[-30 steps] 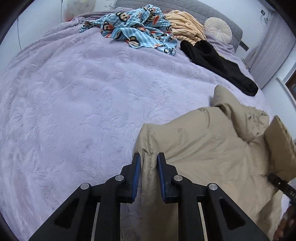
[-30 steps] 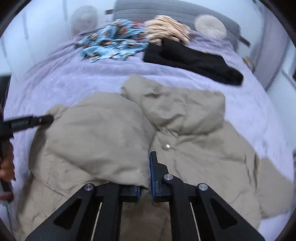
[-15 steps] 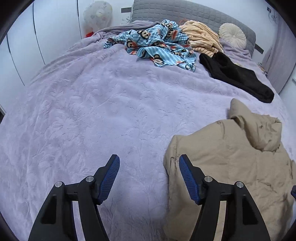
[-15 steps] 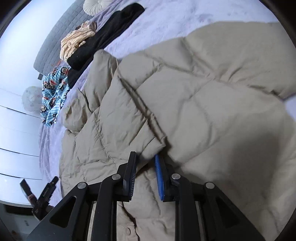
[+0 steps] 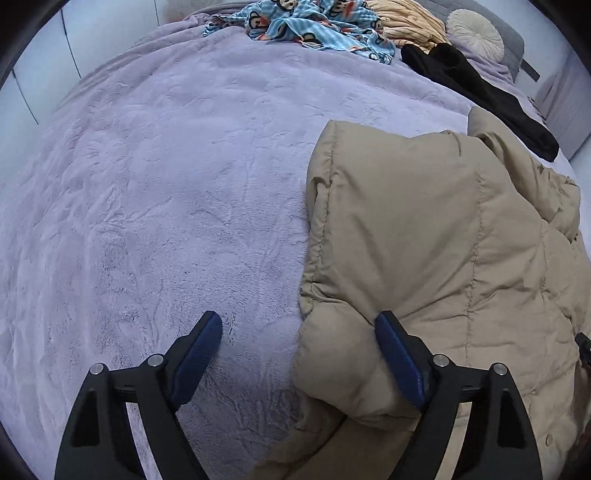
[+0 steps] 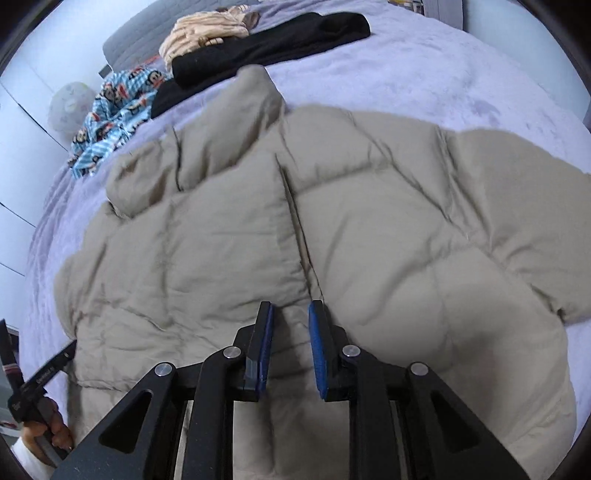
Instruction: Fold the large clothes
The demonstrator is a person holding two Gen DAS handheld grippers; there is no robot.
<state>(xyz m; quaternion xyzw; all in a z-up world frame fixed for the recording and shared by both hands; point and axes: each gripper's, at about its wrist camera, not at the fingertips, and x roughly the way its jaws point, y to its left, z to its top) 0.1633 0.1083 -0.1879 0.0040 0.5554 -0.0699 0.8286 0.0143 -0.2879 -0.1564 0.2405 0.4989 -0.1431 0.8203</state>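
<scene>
Here the tan jacket (image 6: 332, 229) lies spread on the purple bedspread (image 5: 147, 184), its padded front up, one sleeve folded across the chest and the collar pointing toward the headboard. The left gripper (image 5: 299, 343) is wide open and holds nothing: one blue pad sits over bare bedspread, the other rests against the jacket's near edge, so the jaws straddle that edge. The right gripper (image 6: 291, 343) hangs low over the middle of the jacket, near the front seam, its jaws partly apart with no cloth visibly between them; I judge it released too, though whether the pads touch the fabric I cannot tell.

By my reading, this falls between folds. One side looks laid in, while the other side, on the right in the right wrist view, spreads out flat and unfolded. The next move likely calls for a fresh grasp on an outer edge or hem, with both grippers lifting together so the bulky padding carries over evenly and doesn't slump back.

Near the headboard lie a black garment (image 6: 266, 44), a blue printed cloth (image 5: 314, 26) and a striped cloth (image 5: 410, 18), well apart from the jacket.
</scene>
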